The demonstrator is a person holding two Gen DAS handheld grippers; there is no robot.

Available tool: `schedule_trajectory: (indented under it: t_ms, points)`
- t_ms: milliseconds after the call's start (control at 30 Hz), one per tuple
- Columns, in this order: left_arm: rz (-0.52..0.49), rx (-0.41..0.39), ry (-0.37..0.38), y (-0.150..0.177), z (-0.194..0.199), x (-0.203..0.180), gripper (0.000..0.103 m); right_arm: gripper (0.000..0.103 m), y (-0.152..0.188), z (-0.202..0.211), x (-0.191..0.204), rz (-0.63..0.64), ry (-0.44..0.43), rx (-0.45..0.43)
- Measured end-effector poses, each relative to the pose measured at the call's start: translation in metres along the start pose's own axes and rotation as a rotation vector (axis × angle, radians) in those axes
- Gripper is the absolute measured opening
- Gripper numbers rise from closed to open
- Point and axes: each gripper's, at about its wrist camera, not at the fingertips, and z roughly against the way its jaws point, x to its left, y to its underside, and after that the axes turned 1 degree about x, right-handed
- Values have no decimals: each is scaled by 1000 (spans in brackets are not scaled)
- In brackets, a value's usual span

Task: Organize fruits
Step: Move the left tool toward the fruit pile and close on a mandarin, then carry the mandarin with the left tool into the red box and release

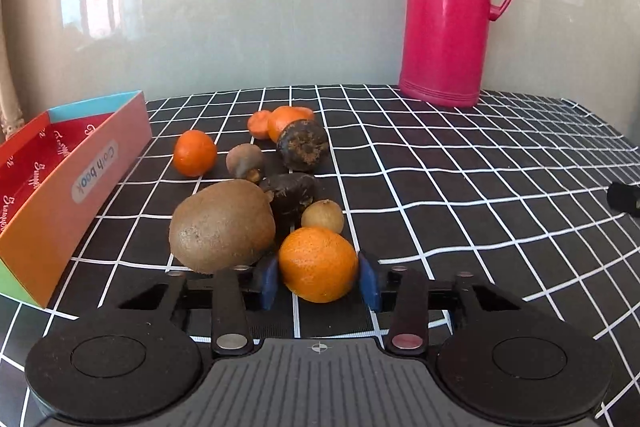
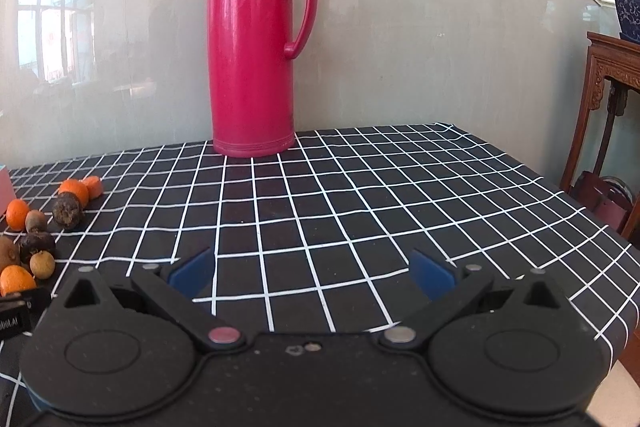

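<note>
In the left wrist view, at the left edge of the frame, we see the open colourful box (image 1: 60,195) lying on the black checked tablecloth (image 1: 460,187), tilted away toward the upper left. To its right the fruit is heaped at centre frame: a small tangerine (image 1: 195,152) farthest back on the left, a large kiwi (image 1: 222,225) in front of it, dark round fruits (image 1: 303,145) behind, and a pale longan (image 1: 322,216) just beyond the nearest orange (image 1: 317,264). Our left gripper (image 1: 318,281) points downward over the cloth, low in the frame, and its blue pads (image 1: 267,281) sit against both sides of that nearest orange, clasping it on the cloth. The pink thermos (image 1: 452,7) stands upright at the upper right. In the right wrist view the same fruit lies at the far left edge, well apart from our right gripper (image 2: 312,273), which angles down above bare cloth at lower centre with its blue pads (image 2: 432,273) spread wide and nothing between them.
</note>
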Motion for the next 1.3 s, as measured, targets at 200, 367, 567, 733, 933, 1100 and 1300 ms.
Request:
schedule_trajectory:
  t_ms: [200, 367, 567, 733, 933, 1100, 1300]
  points:
    - [-4, -58, 42, 0, 21, 11, 40, 103, -1, 0, 7, 6, 0, 8]
    - [21, -132, 21, -4, 44, 37, 40, 103, -2, -1, 28, 37, -19, 12]
    - [82, -222, -74, -8, 68, 89, 40, 103, -3, 1, 66, 83, -62, 11]
    - [120, -262, -181, -9, 76, 136, 40, 103, -4, 4, 96, 109, -110, 3]
    - [208, -169, -241, -9, 52, 191, 40, 103, -2, 7, 124, 169, -161, -10]
    - [225, -192, -240, -5, 58, 196, 78, 103, -2, 7, 132, 179, -172, -15]
    - [180, -273, -256, 0, 81, 181, 102, 103, -2, 14, 131, 166, -211, -39]
